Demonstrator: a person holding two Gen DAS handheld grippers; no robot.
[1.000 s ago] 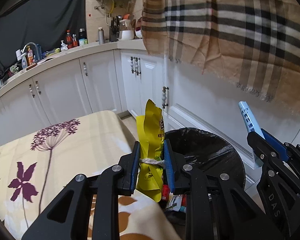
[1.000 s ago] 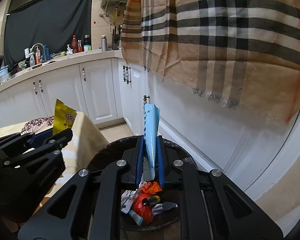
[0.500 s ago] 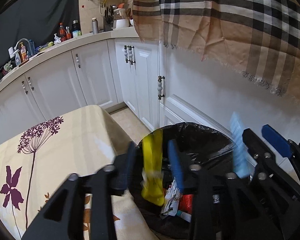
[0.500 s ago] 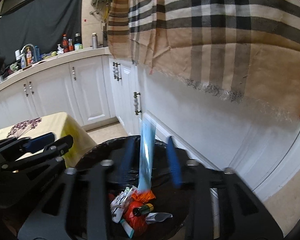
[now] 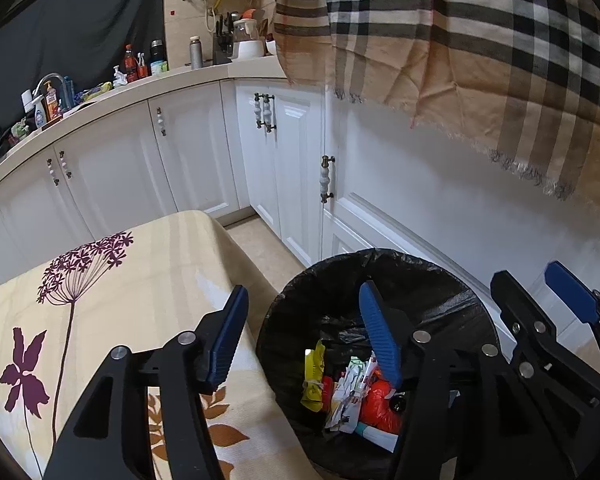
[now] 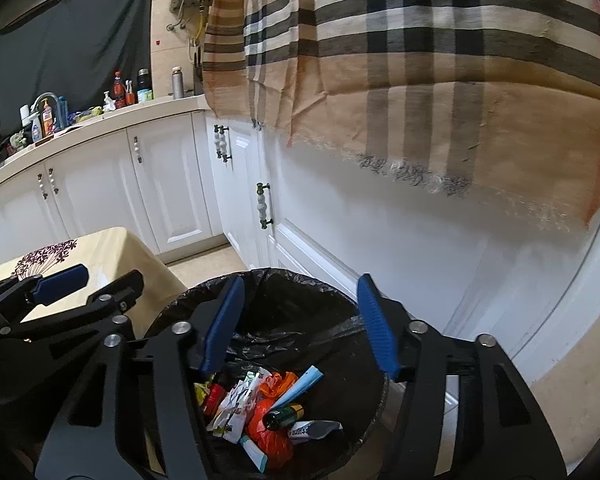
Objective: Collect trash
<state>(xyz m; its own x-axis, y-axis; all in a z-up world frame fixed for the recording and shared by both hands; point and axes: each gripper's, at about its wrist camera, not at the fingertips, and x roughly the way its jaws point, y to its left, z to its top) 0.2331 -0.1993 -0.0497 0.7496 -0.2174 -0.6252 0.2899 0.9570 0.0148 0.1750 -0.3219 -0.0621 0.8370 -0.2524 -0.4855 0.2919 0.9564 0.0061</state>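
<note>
Trash (image 6: pixel 268 412) is seen lying in the black-lined bin (image 5: pixel 416 276), beside the flowered table (image 5: pixel 148 280). A yellow wrapper (image 5: pixel 314 376) and a light blue tube (image 6: pixel 300 386) are seen among it. The left gripper (image 5: pixel 304 336) is held over the bin's edge; its jaws have just been opening, they stand apart, and nothing is held between them. The right gripper (image 6: pixel 300 320) is the same, jaws just opened and nothing between them. Part of the pile is hidden behind the black fingers. The bin's near rim is cut off. Small print on the wrappers cannot be read.
</note>
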